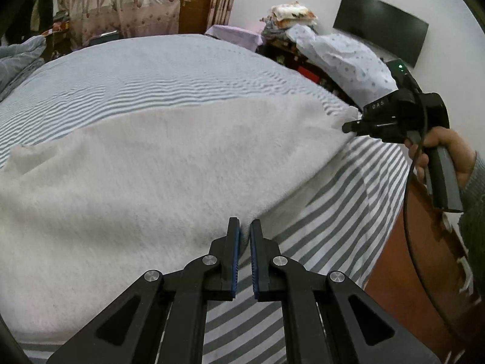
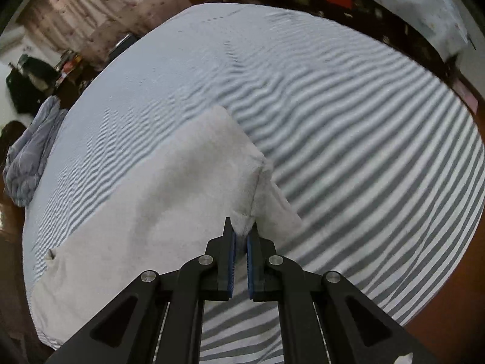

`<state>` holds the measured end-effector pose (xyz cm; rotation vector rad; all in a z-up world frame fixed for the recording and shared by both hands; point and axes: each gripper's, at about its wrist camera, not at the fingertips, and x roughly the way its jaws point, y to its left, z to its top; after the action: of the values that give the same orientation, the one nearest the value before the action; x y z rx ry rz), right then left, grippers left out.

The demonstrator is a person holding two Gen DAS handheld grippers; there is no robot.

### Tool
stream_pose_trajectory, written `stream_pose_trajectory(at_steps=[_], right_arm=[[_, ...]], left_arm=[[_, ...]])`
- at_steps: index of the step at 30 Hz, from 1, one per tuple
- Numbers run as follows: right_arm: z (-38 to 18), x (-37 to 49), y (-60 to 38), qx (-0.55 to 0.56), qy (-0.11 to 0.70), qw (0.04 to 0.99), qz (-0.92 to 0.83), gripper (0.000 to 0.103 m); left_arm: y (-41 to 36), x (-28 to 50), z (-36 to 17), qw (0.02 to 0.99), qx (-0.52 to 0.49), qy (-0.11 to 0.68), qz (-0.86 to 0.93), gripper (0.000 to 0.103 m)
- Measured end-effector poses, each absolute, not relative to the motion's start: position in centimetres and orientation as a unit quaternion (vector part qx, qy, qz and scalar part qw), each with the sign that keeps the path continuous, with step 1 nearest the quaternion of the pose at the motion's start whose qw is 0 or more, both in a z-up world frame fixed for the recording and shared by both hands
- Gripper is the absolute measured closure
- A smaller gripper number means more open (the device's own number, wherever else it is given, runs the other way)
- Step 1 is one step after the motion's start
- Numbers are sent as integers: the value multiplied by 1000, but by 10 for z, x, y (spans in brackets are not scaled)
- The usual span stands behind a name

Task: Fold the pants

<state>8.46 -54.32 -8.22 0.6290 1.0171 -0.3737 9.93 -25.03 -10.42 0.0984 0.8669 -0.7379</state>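
The white pants [image 1: 145, 176] lay spread across the striped bedsheet [image 2: 379, 151], the left gripper [image 1: 245, 227] pinched on their near edge and the right gripper [image 2: 241, 229] clamped on a corner of the fleece at the far end. From there the thick, fluffy cloth could have slipped out of either narrow pinch as it was carried over, or sagged in the middle and landed with uneven edges. No container was in view, so nothing held anything.

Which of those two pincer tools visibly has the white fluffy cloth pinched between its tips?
The right gripper: a corner of the white pants sits squeezed between its blue pads. The left gripper shows no cloth clearly between its pads.
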Motion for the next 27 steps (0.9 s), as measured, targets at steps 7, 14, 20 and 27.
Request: stream_pose_trajectory(at_steps=[7,14,20,27], right_arm=[[-118,74,-545,305,483,798,-188,93],[-109,46,-554,328,462,799,-204,70],[-80,29,-533,278,443,827,-207,70],[-75,57,-483,214,458,851,-143,70]], left_arm=[[-263,97,-118,836,76,424,-340,96],[-268,97,-106,831,78,434,-341,85],[-247,90,-82,838,66,415,-349,81],[-183,117,-86,865,28,440,-240,79]])
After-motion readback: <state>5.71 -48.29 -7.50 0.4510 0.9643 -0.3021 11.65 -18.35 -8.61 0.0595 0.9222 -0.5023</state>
